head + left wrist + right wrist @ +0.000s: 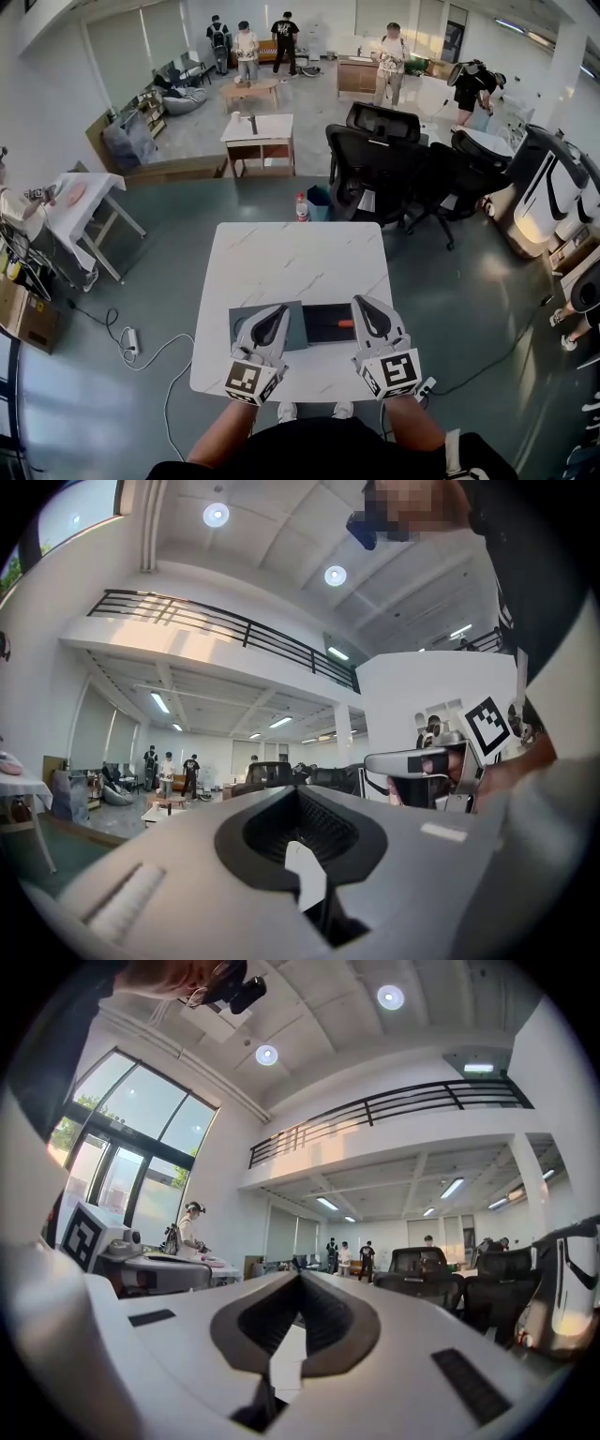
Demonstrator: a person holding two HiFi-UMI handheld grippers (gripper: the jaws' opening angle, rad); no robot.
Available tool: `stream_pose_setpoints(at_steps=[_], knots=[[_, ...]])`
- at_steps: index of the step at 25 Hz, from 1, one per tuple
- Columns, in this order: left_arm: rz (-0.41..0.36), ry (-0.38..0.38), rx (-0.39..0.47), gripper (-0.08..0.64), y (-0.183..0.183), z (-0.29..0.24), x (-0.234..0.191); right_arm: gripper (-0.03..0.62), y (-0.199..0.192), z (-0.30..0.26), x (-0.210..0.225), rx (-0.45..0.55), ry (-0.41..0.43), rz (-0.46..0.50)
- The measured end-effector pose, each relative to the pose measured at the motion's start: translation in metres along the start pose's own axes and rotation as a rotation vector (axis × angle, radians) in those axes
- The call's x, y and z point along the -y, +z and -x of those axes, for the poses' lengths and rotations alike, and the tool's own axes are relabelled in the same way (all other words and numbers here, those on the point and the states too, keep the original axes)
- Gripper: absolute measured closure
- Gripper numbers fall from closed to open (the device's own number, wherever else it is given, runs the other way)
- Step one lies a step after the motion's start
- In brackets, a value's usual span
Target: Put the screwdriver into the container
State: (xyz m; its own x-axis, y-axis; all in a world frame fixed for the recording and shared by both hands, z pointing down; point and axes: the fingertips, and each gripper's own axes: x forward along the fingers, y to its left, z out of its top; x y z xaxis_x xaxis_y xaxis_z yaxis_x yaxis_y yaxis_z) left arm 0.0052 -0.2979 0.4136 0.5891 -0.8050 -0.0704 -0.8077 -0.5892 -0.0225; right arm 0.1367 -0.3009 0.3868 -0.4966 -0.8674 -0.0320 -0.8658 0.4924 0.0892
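Both grippers are parked at the near edge of the bench (300,258), about 6 o'clock, one either side of the work area.

The left hand-held gripper (272,317) has its jaws together with nothing between them; its own view (298,794) looks out level across the room, not down at the bench. The right hand-held gripper (300,1279) is fully closed and also empty, again aimed at the room. In the head view it sits at the 3 o'clock side of the container (367,311).

Judgement: with the jaws shut, nothing held and both pointed away from the parts, this is a rest pose and no grasp is in progress.

The container (323,311) is a dark shallow rectangle at the bench's 6 o'clock, between the two grippers. A grey flat slab (296,333) touches its 9 o'clock side and is partly under the left gripper. It may be a lid or a mat, can't tell which.

The screwdriver (339,324) has an orange handle and lies flat over the dark rectangle, with the handle toward 3 o'clock, close to the right gripper tip, and the shaft toward 9 o'clock. It reads as lying inside the container, but the picture is too small to confirm the walls or the depth.

Judgement: either the task is done and the hands are clear of it, or the dark piece is only a tray and the pick has not begun. The handle lies on the right gripper's side, so that gripper is the natural one for the pick.

The rest of the bench top, from 9 round to 3 o'clock, has nothing on it. Office chairs (380,159) stand beyond the bench at 12 to 1 o'clock.
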Motion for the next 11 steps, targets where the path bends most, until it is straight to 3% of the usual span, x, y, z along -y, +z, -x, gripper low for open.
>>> stream_pose_setpoints(at_steps=[11], knots=[[-0.019, -0.002, 0.014, 0.551, 0.0112, 0.0007, -0.0014, 0.586, 0.0002, 0.0005, 0.0055, -0.004, -0.017, 0.008]])
